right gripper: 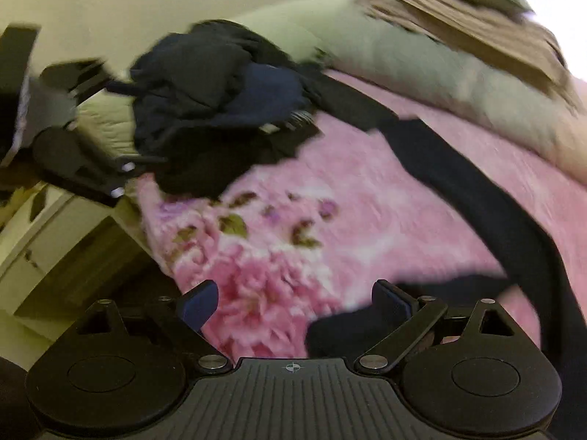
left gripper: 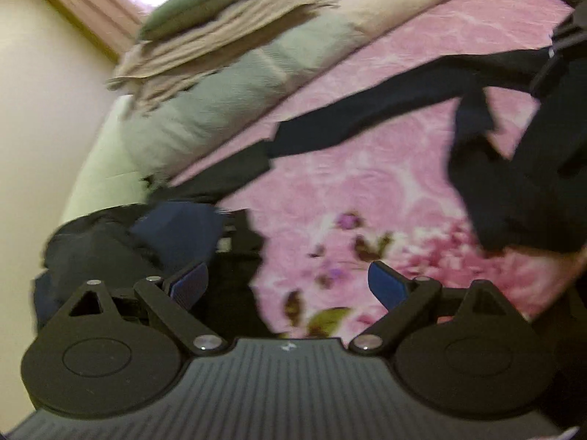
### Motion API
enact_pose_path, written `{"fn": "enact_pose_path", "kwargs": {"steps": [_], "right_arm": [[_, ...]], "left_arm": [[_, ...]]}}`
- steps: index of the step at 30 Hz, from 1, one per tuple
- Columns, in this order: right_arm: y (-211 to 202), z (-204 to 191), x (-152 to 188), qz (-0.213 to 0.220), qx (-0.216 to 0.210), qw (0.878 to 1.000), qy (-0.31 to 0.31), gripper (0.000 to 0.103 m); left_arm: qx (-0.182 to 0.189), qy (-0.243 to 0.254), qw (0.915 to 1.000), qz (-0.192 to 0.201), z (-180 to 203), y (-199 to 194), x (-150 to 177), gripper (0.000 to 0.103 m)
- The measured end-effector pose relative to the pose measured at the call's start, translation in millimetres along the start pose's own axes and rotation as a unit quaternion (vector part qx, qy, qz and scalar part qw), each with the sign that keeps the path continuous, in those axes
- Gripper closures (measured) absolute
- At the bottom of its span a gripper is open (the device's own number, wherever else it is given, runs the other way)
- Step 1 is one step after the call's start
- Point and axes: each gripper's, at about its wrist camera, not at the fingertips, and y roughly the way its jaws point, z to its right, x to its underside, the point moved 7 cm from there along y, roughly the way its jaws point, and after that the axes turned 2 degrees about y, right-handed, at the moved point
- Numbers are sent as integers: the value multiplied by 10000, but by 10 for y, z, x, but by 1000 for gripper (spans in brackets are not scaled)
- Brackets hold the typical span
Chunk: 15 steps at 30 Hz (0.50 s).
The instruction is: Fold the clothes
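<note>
We see a long black garment (left gripper: 385, 110) stretched in a narrow band across the pink floral blanket (left gripper: 367, 190); in the left wrist view its long axis runs from the dark heap at lower left up to the right, where it widens into a hanging bulk near the frame edge. In the right wrist view the same garment (right gripper: 477, 190) sweeps from the heap down along the right side and curls back under our right gripper (right gripper: 293, 308). The pile of dark clothes (right gripper: 220, 110), black and navy pieces bunched together, sits at the blanket's edge beside the pale green bedding; we cannot count the separate pieces in it, as the frames are blurred. Behind runs a grey-green bolster (left gripper: 227, 99) along the blanket's far side, with one folded beige throw (left gripper: 205, 47) on it and one green cushion (left gripper: 190, 3) on top of that. Our left gripper (left gripper: 290, 286) has its two blue pads spread wide over the blanket's flower print, nothing between them. The right gripper's fingers likewise stand wide apart and hold nothing, though dark cloth lies just beneath its right finger. The left gripper also shows at the left of the right wrist view, beside the pile.
</note>
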Motion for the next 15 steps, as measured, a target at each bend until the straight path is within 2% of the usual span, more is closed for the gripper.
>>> {"fn": "enact_pose_path", "kwargs": {"steps": [3, 6, 7, 9, 11, 13, 14, 15], "right_arm": [[-210, 518, 278, -77, 764, 9931, 887, 10], [-601, 1220, 727, -86, 1577, 9644, 2120, 10], [-783, 1491, 914, -41, 1820, 9487, 2585, 10], [-1146, 2015, 1300, 63, 2265, 9095, 3485, 10], [-1489, 2461, 1711, 238, 2499, 8675, 4294, 10], [-1753, 2869, 2093, 369, 2618, 8316, 4884, 10], [-1856, 3078, 2309, 407, 2635, 8164, 5122, 10], [-1908, 3233, 2448, 419, 2610, 8090, 5251, 10]], "left_arm": [[602, 389, 9968, 342, 468, 65, -248, 11], [1233, 888, 9854, 775, 1045, 105, -639, 12], [1432, 1049, 9800, 902, 1235, 113, -787, 13], [1818, 1333, 9682, 1086, 1619, 144, -1084, 13], [2171, 1581, 9553, 1238, 1972, 180, -1388, 13], [2426, 1872, 9427, 1321, 2339, 229, -1674, 15], [2540, 2054, 9351, 1378, 2521, 237, -1823, 16], [2630, 2229, 9273, 1457, 2686, 256, -1980, 16]]}}
